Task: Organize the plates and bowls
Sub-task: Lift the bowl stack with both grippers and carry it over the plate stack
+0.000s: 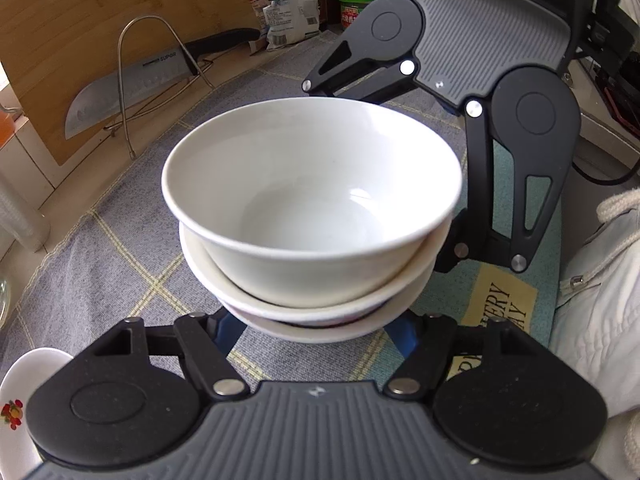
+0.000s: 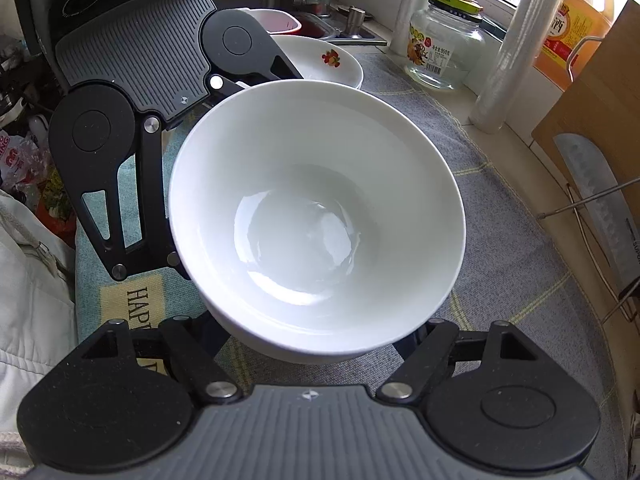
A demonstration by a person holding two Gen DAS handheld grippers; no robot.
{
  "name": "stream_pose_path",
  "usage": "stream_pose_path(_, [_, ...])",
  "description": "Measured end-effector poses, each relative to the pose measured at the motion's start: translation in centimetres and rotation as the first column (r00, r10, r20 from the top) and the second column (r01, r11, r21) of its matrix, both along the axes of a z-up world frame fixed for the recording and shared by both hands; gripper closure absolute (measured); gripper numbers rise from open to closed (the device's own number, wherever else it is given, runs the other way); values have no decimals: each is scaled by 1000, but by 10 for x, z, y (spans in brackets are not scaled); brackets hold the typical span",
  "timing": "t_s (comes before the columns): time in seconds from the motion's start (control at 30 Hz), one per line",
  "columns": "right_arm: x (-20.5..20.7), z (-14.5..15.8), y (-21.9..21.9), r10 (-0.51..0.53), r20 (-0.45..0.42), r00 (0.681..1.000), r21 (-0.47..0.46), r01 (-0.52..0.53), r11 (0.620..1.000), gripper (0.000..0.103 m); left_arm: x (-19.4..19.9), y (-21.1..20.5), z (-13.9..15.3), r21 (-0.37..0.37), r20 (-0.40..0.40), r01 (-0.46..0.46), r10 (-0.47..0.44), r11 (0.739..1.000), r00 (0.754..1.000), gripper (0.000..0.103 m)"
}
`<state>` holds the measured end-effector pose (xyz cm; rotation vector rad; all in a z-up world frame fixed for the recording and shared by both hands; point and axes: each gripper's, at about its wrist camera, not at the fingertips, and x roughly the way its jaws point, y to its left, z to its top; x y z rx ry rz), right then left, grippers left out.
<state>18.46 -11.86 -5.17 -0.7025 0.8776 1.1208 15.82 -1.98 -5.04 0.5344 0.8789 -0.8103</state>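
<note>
Over the middle of the grey checked cloth | left gripper and right gripper each clamp the stacked white bowls from opposite sides | risk: uneven pull tilts the stack, top bowl slides off.

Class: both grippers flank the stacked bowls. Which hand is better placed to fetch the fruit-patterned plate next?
Left, probably. The fruit-patterned plate lies right beside the left gripper, on its side of the bowl stack. The right gripper sits across the stack, so it would have to reach over.
</note>
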Motion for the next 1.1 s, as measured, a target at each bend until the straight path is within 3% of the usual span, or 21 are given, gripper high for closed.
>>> stream_pose_path(0.6, [-17, 29, 67, 51, 51, 997, -4, -51, 999, 19, -31, 71, 31, -2, 59, -45, 45, 999, 997, 31])
stream_pose_path(1.1, [-10, 34, 152, 69, 99, 993, -1, -69, 998, 19, -20, 149, 40, 28, 91, -72, 70, 997, 993, 31])
